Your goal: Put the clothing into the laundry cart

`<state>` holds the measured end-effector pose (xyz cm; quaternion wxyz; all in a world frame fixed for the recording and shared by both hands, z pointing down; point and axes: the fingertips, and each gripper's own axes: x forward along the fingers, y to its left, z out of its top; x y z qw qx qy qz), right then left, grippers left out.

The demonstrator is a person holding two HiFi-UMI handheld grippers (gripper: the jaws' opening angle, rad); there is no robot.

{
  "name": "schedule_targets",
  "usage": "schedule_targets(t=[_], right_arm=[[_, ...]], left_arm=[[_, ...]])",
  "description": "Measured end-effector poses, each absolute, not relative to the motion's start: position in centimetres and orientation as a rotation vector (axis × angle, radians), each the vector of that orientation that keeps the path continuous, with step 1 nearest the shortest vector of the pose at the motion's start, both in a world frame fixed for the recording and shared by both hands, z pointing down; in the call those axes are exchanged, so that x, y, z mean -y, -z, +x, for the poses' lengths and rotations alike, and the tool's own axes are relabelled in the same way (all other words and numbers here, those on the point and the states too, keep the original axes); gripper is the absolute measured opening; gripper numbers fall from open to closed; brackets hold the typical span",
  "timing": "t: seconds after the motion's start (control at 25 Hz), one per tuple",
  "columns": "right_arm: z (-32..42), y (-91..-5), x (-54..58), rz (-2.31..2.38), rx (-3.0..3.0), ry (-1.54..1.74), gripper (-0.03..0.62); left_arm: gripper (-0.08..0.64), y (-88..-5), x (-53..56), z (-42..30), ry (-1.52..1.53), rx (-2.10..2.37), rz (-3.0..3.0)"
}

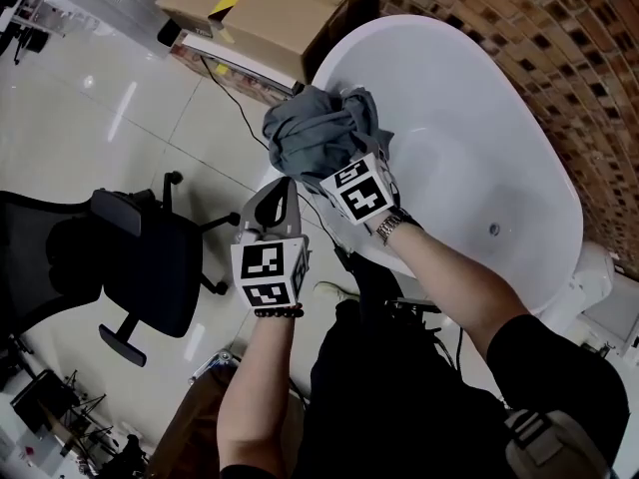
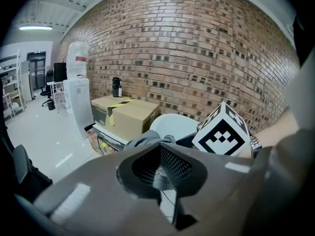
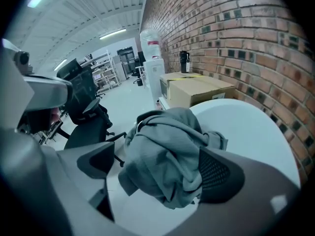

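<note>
A crumpled grey garment (image 1: 319,133) hangs over the near rim of a white oval tub (image 1: 479,168), at the tips of my right gripper (image 1: 349,158). In the right gripper view the garment (image 3: 165,156) lies between the wide-apart jaws of the right gripper (image 3: 157,168). It leans on the right pad (image 3: 221,173), while the left pad (image 3: 96,161) stands apart from it. My left gripper (image 1: 283,190) is just left of the tub, below the garment, with its jaws together and nothing in them. From the left gripper (image 2: 160,173) I see the garment (image 2: 147,139) ahead.
Cardboard boxes (image 1: 270,3) sit beyond the tub's far end, against a brick wall (image 1: 539,38). A black office chair (image 1: 150,262) stands on the glossy floor at the left. A cable (image 1: 235,98) runs along the floor beside the tub. A water dispenser (image 2: 78,97) stands farther back.
</note>
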<state>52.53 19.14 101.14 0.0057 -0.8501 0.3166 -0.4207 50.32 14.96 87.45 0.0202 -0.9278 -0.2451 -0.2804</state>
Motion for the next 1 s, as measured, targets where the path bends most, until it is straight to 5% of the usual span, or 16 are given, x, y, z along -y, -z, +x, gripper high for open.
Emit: schedule_targets(t=[0.56, 1.0], right_arm=[[55.5, -110.0, -15.5, -2.626, -1.127, 1.479, 0.538], [54.6, -108.4, -15.1, -2.549, -1.021, 1.439, 0.281]], left_arm=[[0.003, -95.2, -13.3, 54.9, 0.992, 0.739, -2.878], [0.003, -95.6, -12.6, 56.1, 1.027, 0.677, -2.907]])
